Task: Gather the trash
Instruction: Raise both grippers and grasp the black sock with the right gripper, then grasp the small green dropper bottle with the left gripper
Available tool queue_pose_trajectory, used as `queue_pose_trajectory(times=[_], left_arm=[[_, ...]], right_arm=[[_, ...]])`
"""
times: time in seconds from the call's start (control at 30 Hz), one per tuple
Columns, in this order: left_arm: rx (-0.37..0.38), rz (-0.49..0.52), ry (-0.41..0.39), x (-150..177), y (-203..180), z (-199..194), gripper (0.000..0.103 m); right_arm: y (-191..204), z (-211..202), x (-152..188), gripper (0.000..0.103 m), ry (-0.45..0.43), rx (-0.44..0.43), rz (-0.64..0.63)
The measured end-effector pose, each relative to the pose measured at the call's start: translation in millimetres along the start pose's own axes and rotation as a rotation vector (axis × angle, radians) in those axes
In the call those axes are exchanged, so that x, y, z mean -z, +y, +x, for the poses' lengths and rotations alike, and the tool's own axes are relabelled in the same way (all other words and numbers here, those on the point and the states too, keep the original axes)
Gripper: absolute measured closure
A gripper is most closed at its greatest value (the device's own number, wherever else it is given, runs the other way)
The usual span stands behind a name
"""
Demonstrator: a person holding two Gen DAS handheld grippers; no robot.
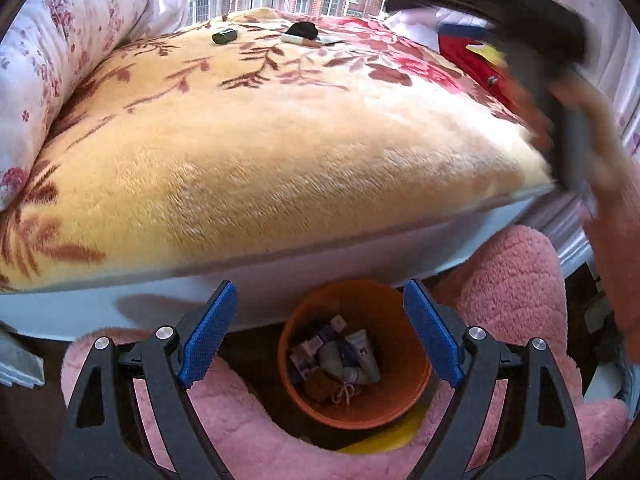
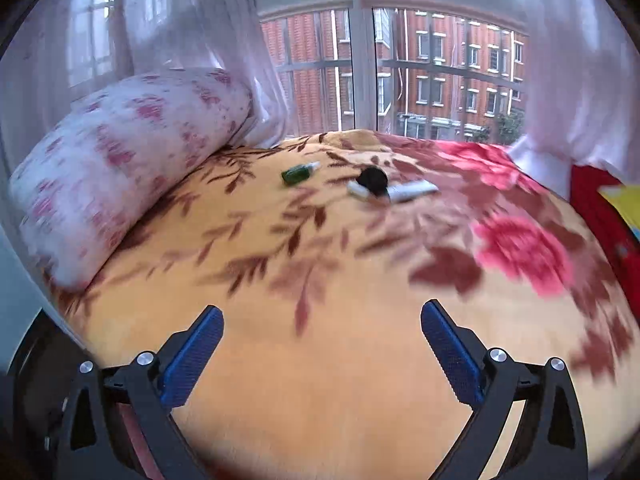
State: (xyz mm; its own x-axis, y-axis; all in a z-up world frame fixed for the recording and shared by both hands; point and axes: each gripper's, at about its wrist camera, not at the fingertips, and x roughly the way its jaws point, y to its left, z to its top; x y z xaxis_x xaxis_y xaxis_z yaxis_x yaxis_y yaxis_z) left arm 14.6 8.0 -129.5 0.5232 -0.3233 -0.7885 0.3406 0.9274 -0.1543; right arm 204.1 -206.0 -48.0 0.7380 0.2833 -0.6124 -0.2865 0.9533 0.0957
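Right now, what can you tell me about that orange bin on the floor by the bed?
The orange bin is a round, smooth-walled bucket, plastic by the look of it, standing upright and open on the dark floor against the foot of the bed. It is partly filled with trash: small tubes, packets and something tied with string. Pink fluffy fabric lies close on both sides. The left claw hangs open above it, empty.

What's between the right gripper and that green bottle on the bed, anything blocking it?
Nothing visible. The right gripper is open and empty, and only bare blanket lies between it and the green bottle. The black object and tubes sit off to the bottle's right.
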Motion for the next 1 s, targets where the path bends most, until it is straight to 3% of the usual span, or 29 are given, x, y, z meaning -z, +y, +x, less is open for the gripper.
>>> queue_pose_trajectory(times=[0.13, 0.27, 0.47, 0.57, 0.6, 0.63, 0.67, 0.77, 1.0], left_arm=[[0.007, -0.022, 0.004, -9, 13, 5, 0.020], [0.016, -0.024, 0.012, -20, 32, 4, 0.020], [0.017, -0.036, 0.011, -35, 57, -3, 0.020], [0.027, -0.049, -0.008, -38, 63, -8, 0.020], [0.027, -0.051, -0.010, -39, 64, -9, 0.020], [0.023, -0.053, -0.009, -39, 65, -8, 0.020], [0.020, -0.053, -0.006, -38, 65, -8, 0.020], [0.012, -0.068, 0.003, -38, 65, -8, 0.020], [0.015, -0.061, -0.051, -52, 63, -20, 0.020]], right_arm=[[-19, 82, -60, 0.006, 0.030, 0.056, 0.027], [-36, 160, -108, 0.006, 0.070, 0.202, 0.080], [-50, 245, -136, 0.006, 0.171, 0.292, 0.113], [-59, 280, -134, 0.016, 0.284, 0.319, 0.127], [-62, 285, -132, 0.029, 0.301, 0.287, 0.150], [-63, 287, -131, 0.055, 0.310, 0.268, 0.166], [-66, 288, -129, 0.059, 0.332, 0.241, 0.198], [-64, 269, -128, 0.064, 0.302, 0.224, 0.205], [-57, 151, -114, 0.064, 0.128, 0.068, 0.224]])
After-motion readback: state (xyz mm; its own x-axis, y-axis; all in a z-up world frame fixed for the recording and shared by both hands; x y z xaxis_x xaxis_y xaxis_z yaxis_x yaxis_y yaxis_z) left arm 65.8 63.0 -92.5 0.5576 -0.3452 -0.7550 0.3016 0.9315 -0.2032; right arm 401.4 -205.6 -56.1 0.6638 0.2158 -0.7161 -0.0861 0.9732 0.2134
